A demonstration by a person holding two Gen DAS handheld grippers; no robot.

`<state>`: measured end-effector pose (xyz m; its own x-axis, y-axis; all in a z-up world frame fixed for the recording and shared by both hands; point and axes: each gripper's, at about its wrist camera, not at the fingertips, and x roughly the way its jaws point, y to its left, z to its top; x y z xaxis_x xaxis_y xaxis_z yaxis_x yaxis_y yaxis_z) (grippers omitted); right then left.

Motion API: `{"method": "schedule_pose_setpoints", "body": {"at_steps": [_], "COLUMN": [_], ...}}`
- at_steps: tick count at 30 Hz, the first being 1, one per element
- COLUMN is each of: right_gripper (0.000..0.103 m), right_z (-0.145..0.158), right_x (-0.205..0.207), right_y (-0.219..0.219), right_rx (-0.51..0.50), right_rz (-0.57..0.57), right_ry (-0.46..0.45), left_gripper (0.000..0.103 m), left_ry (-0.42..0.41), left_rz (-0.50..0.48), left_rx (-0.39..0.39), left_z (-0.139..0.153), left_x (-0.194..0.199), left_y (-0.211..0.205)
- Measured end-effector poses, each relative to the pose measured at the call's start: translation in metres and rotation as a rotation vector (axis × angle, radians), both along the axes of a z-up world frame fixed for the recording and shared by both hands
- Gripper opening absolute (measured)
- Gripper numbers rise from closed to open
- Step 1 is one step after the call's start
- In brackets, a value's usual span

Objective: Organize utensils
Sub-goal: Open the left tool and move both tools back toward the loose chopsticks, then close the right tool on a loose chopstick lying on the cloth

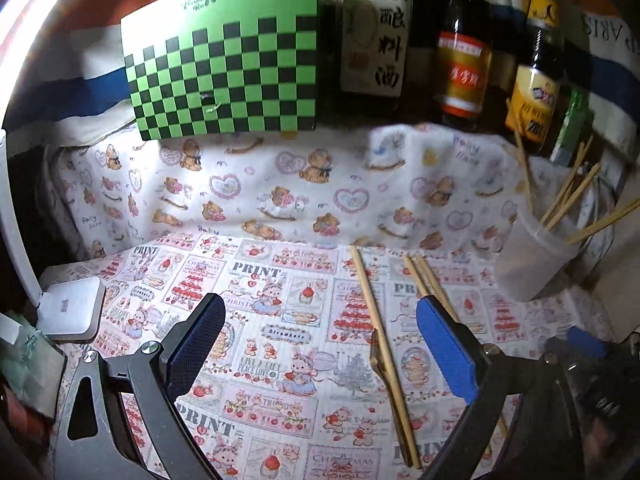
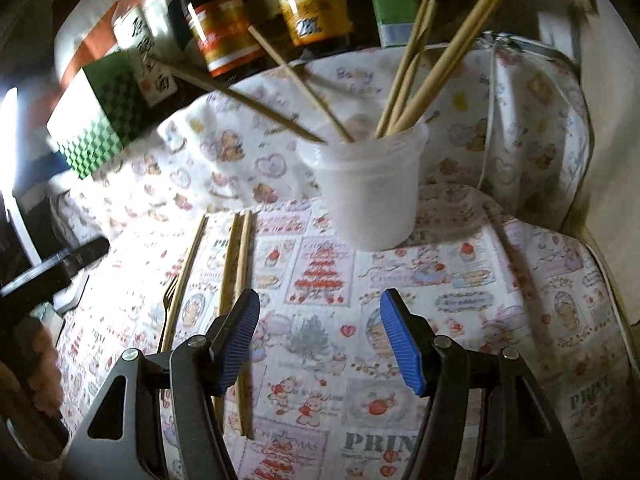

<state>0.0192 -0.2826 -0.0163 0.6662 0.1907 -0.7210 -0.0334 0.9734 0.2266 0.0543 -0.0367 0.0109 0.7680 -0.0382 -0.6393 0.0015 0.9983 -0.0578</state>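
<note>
Both tongs hang low over the patterned cloth (image 1: 280, 320) on the desk, jaws spread wide and holding nothing. Left tongs (image 1: 320, 336) point toward the green checkered box (image 1: 224, 68); a single chopstick (image 1: 380, 344) lies between its fingers, over a fork (image 1: 384, 376), with a pair of chopsticks (image 1: 424, 280) running under the right finger. Right tongs (image 2: 320, 340) aim at the white plastic cup (image 2: 368, 192), which stands upright on the cloth and holds several chopsticks (image 2: 424, 64) leaning outward. Sauce bottles (image 2: 224, 28) stand behind it.
</note>
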Motion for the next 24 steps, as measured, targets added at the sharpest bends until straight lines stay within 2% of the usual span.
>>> {"method": "schedule_pose_setpoints", "body": {"at_steps": [4, 7, 12, 17, 20, 22, 24], "right_gripper": [0.065, 0.065, 0.053, 0.04, 0.039, 0.037, 0.036], "right_z": [-0.005, -0.008, -0.016, -0.024, -0.028, -0.029, -0.029], "right_x": [-0.002, -0.005, -0.009, -0.015, -0.015, -0.014, -0.015], "right_y": [0.013, 0.022, 0.042, 0.058, 0.059, 0.058, 0.06], "right_rx": [-0.034, -0.065, -0.096, -0.151, -0.151, -0.149, -0.188], "right_rz": [0.056, 0.094, 0.18, 0.236, 0.246, 0.248, 0.237], "right_ry": [0.022, 0.037, 0.069, 0.089, 0.109, 0.117, 0.113], "left_gripper": [0.096, 0.096, 0.096, 0.096, 0.096, 0.096, 0.096], "left_ry": [0.002, -0.009, 0.021, 0.001, 0.002, -0.027, -0.061], "left_rz": [-0.009, 0.047, 0.076, 0.108, 0.097, 0.102, 0.106], "left_rx": [0.025, 0.08, 0.014, 0.105, 0.11, 0.134, 0.151], "left_z": [0.0, -0.003, -0.005, -0.005, -0.006, -0.003, 0.003], "left_x": [0.0, 0.006, 0.011, 0.012, 0.01, 0.006, 0.002], "left_y": [-0.003, 0.0, 0.013, 0.008, 0.004, 0.0, 0.0]}}
